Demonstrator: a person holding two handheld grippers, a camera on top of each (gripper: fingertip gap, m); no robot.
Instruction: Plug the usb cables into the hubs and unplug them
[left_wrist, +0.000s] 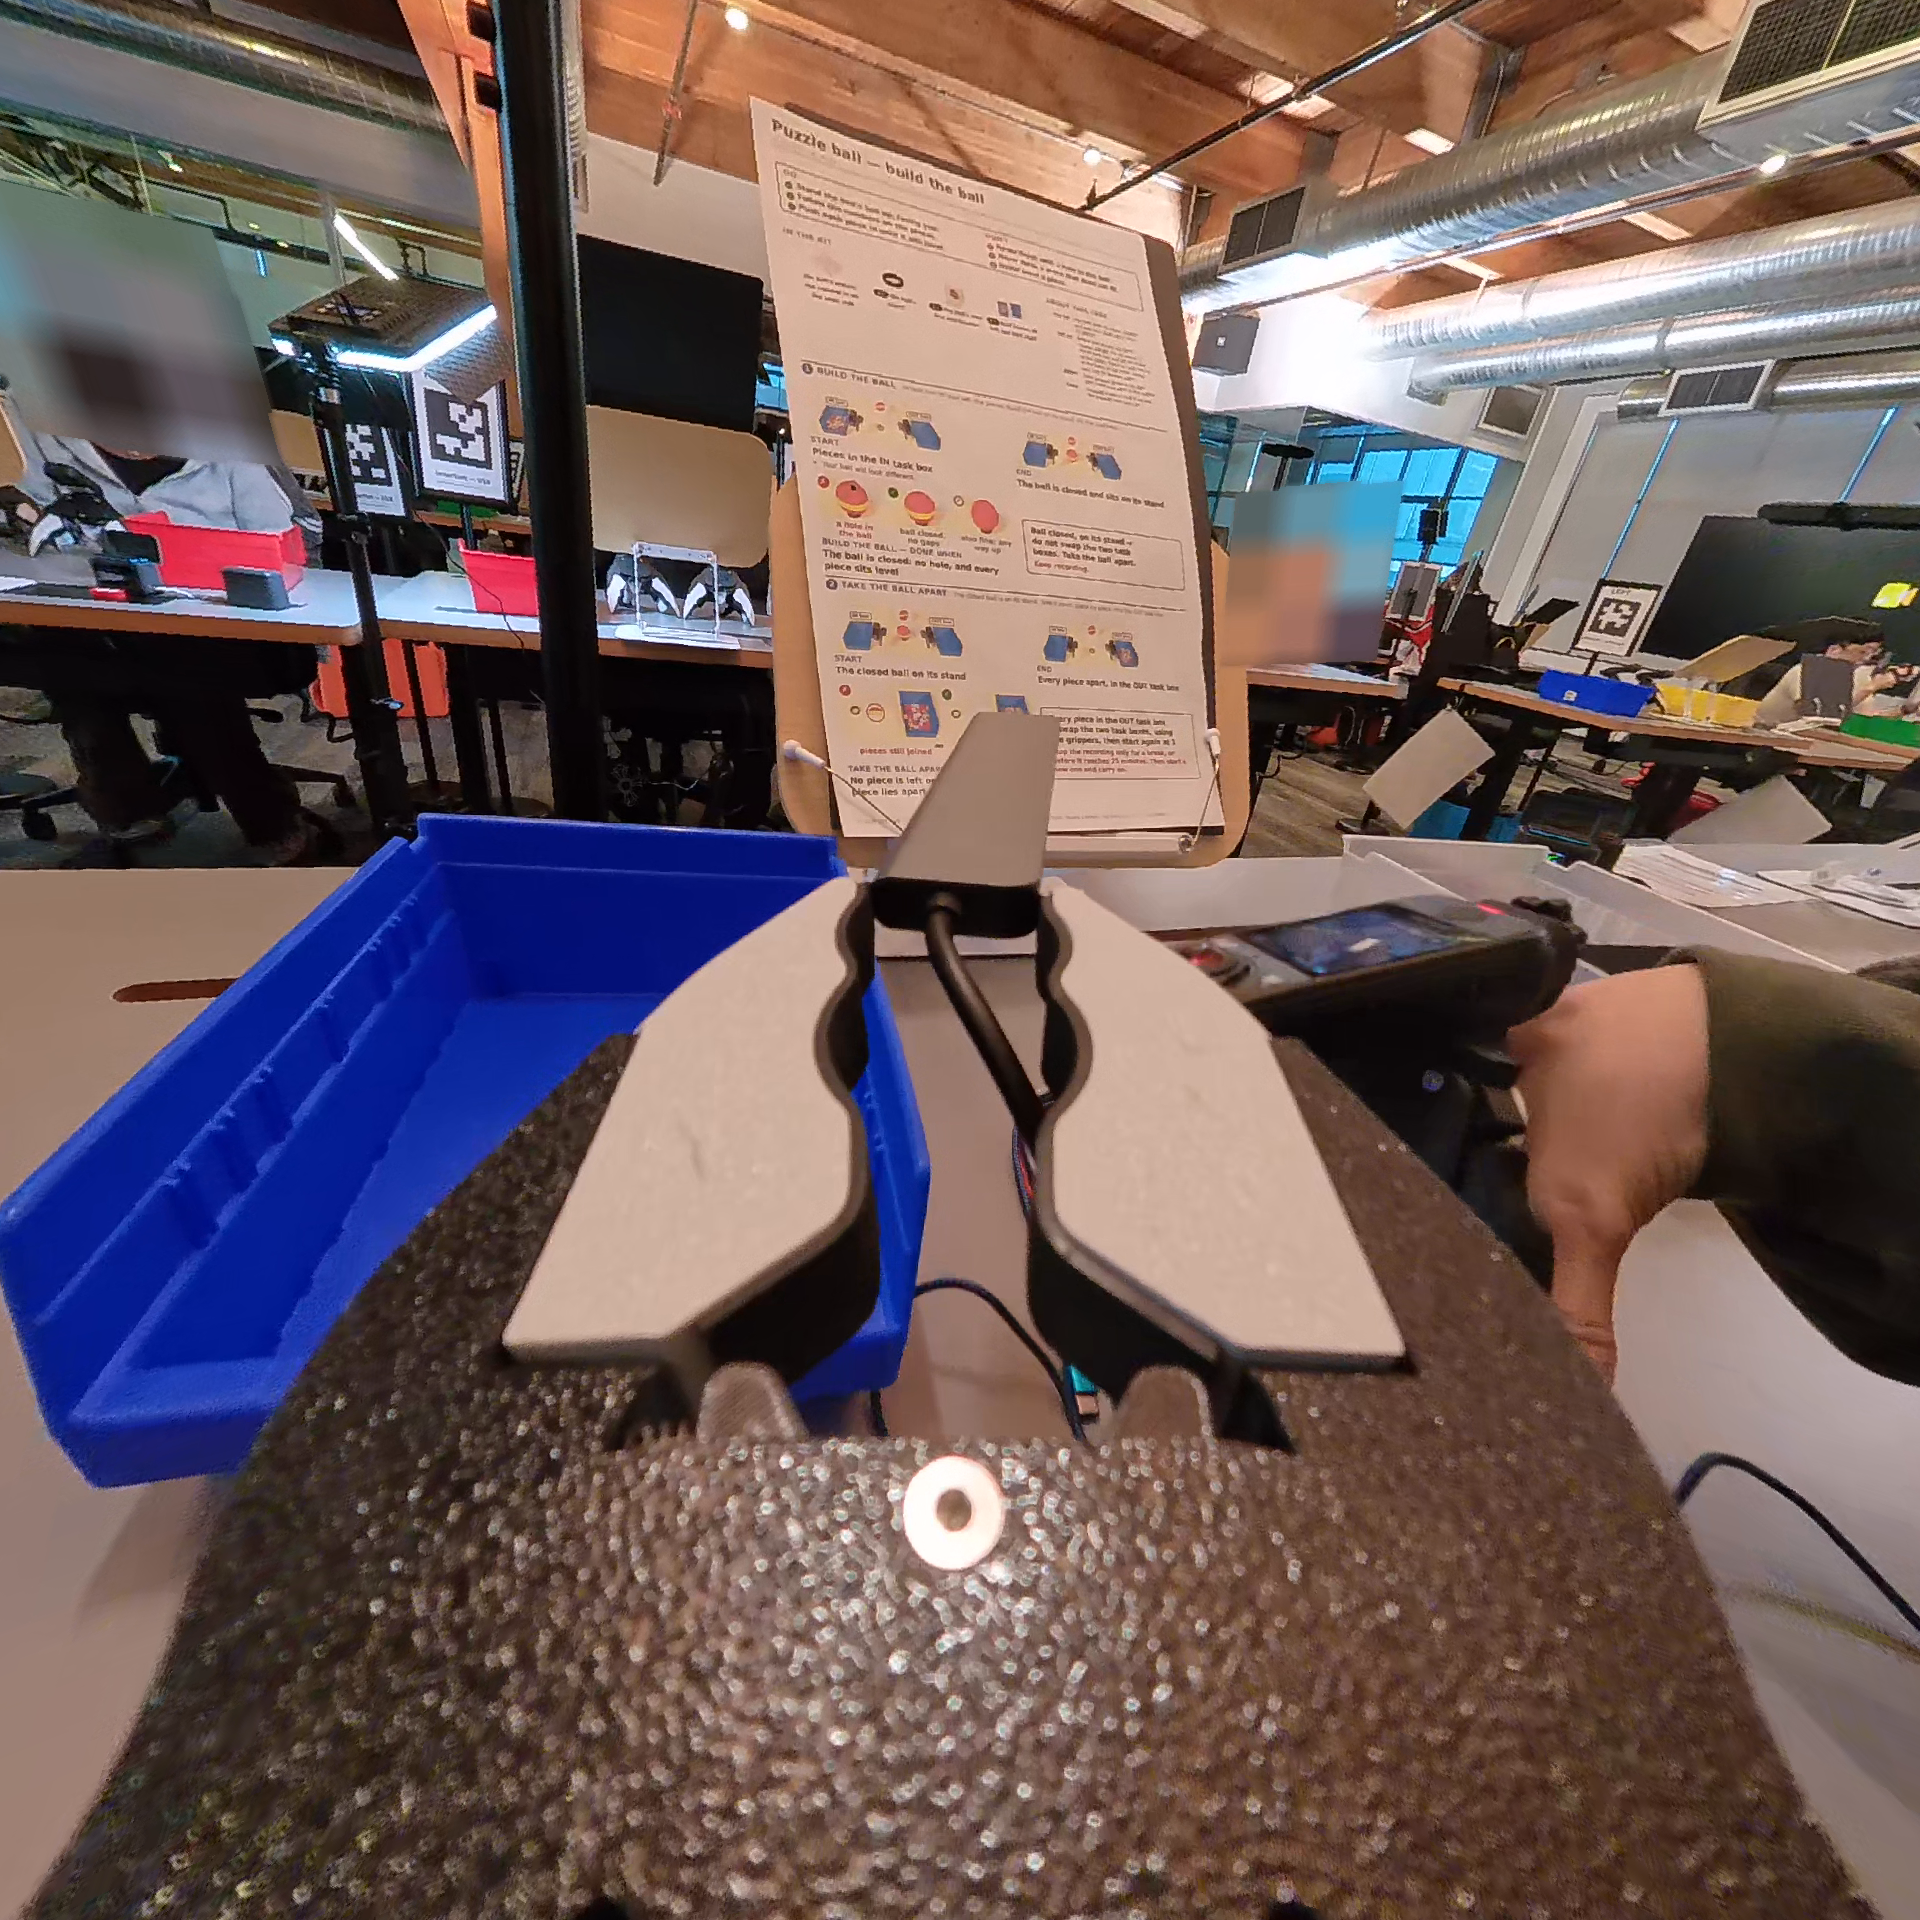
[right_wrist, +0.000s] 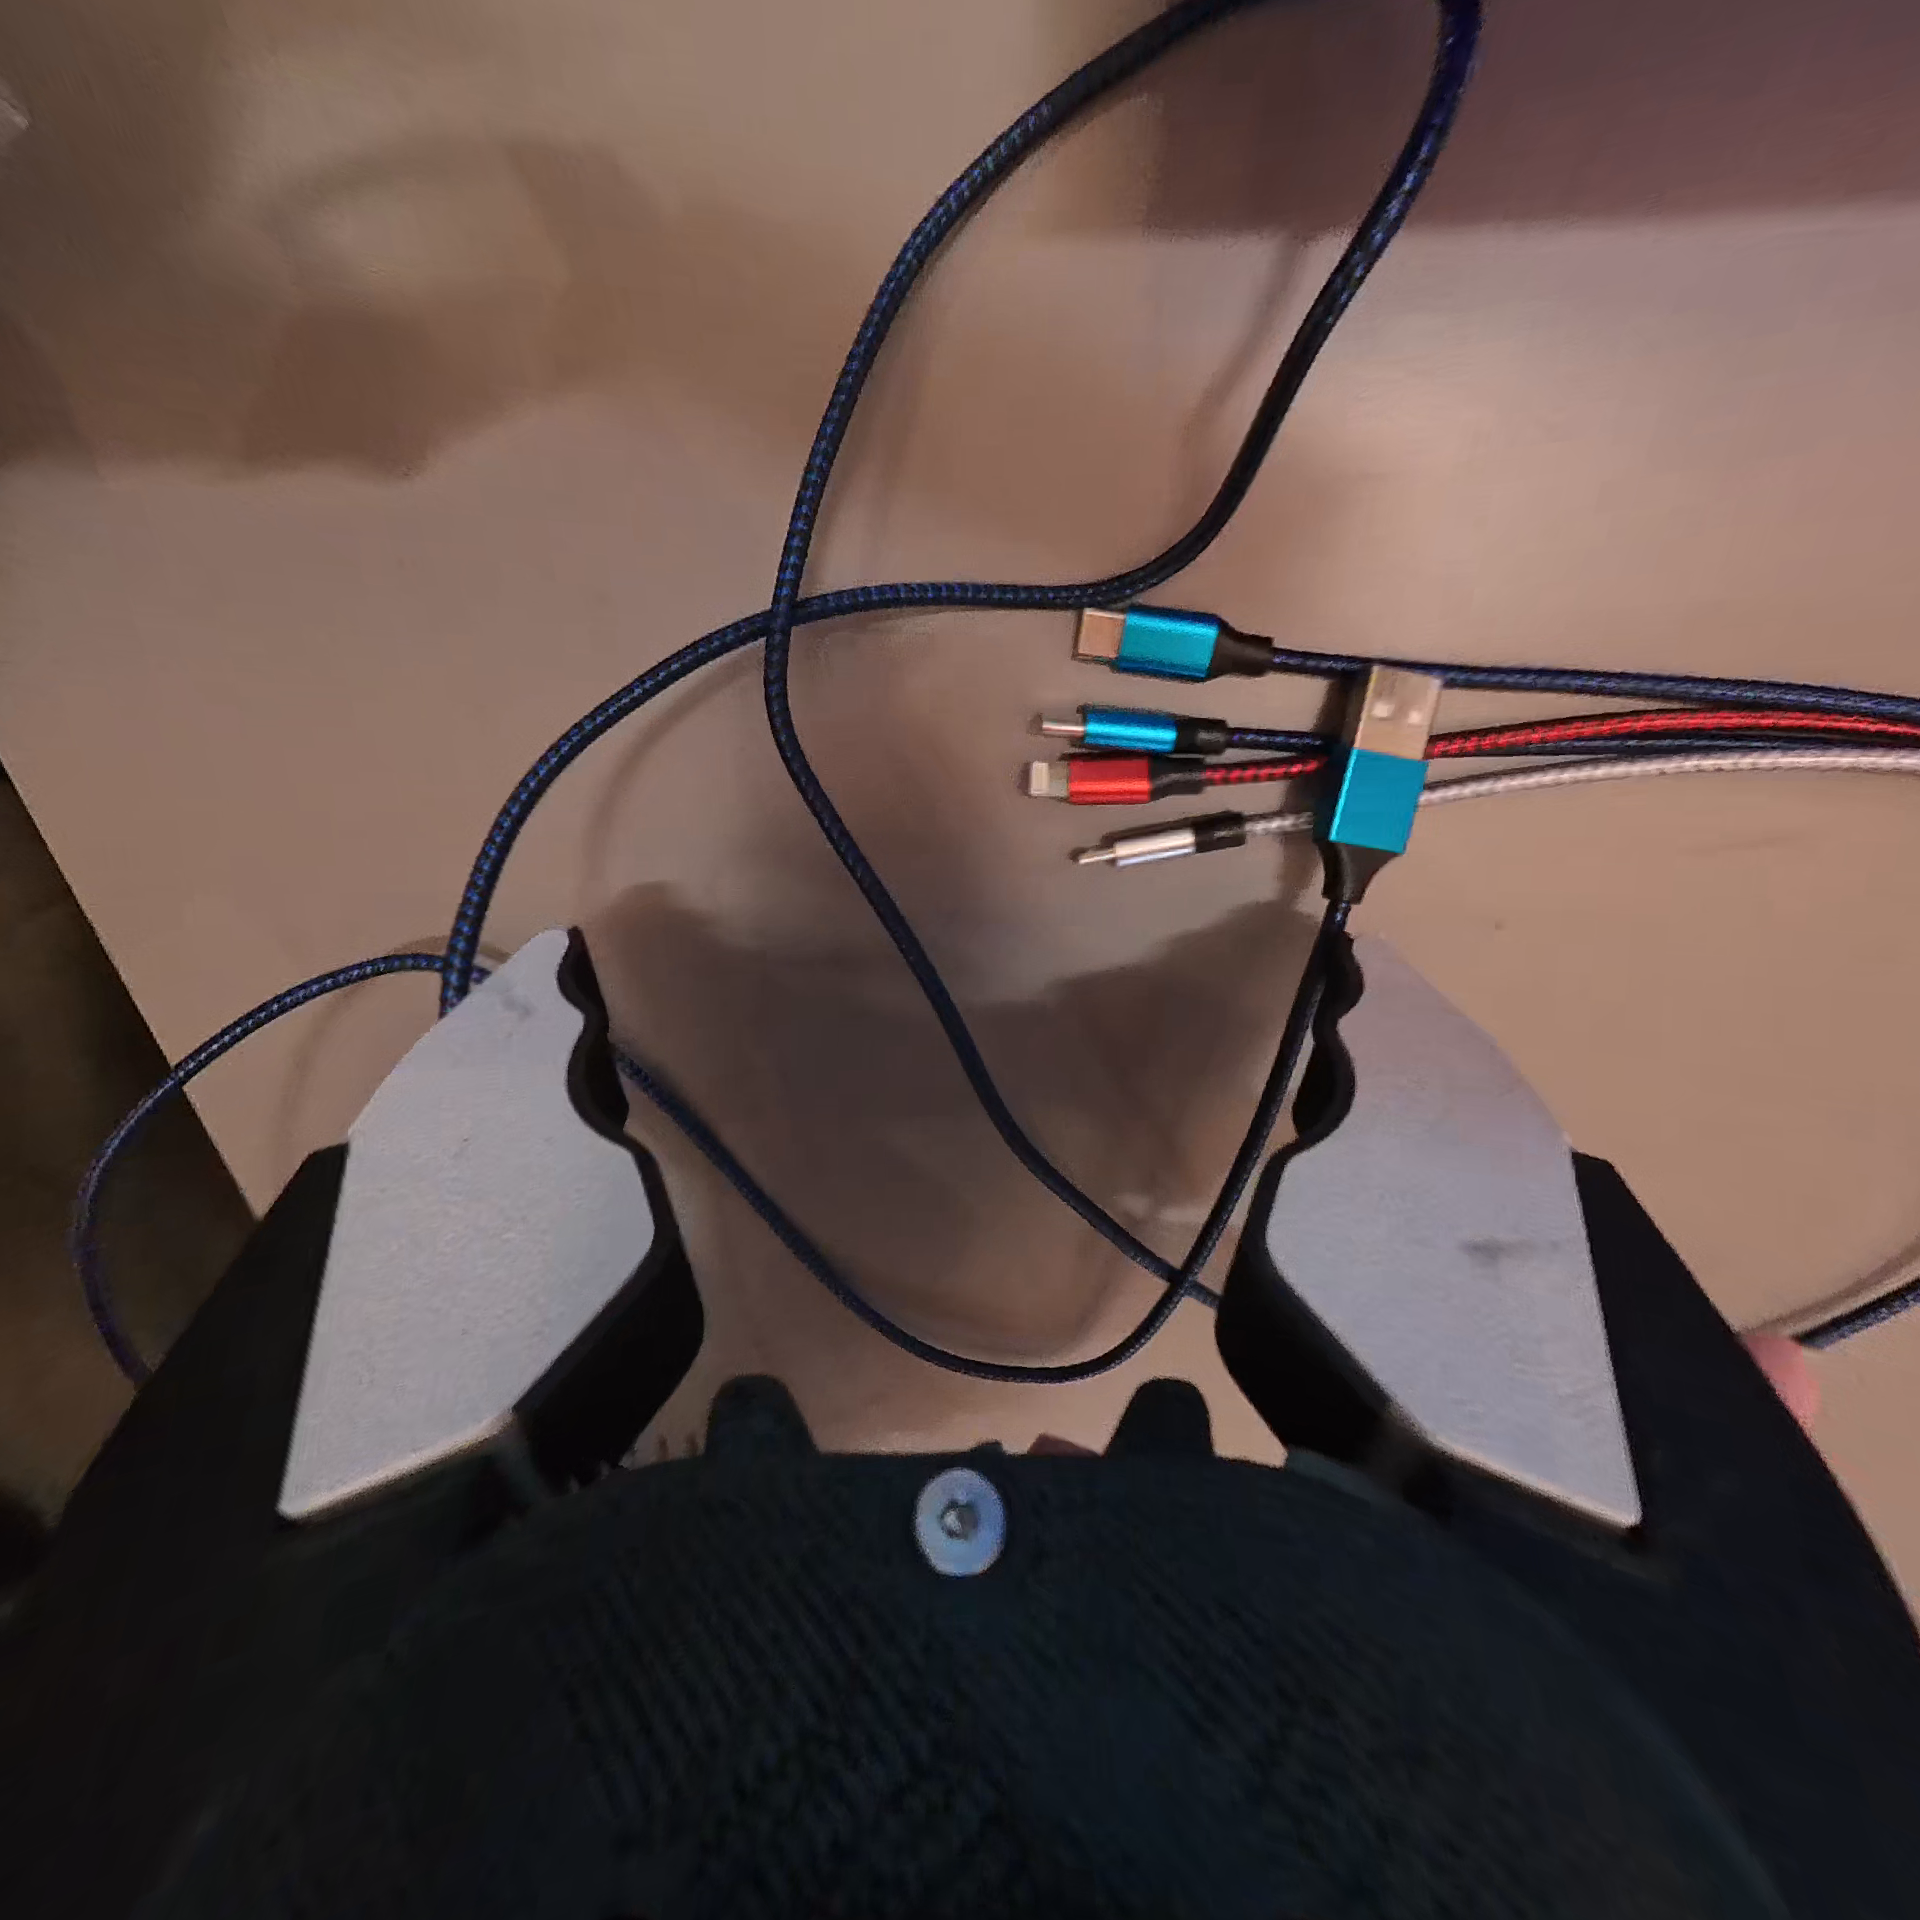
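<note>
Left wrist view takes in the pale table (left_wrist: 156, 935) first, with a blue bin (left_wrist: 436, 1039) standing on it at the left, nothing visible inside, and an instruction sheet (left_wrist: 987, 468) propped on a stand behind. Smaller, and raised off the table, is the grey hub (left_wrist: 977, 800), pinched by its cable end in the left gripper (left_wrist: 954, 904), whose two fingers are pressed in against it while its black lead (left_wrist: 987, 1029) trails back between them. I'd judge it is held up and steady like that so a plug can be pushed into it. To the right a person's hand (left_wrist: 1621, 1143) grips the other tool. Right wrist view looks straight down on the table, where the braided cables (right_wrist: 831, 727) lie looped and crossed. Their small plugs sit side by side, and a blue-shelled USB plug (right_wrist: 1377, 769) lies across them, just beyond the right fingertip. The right gripper (right_wrist: 961, 945) hangs over them spread wide, holding nothing, probably lining up on that plug.
</note>
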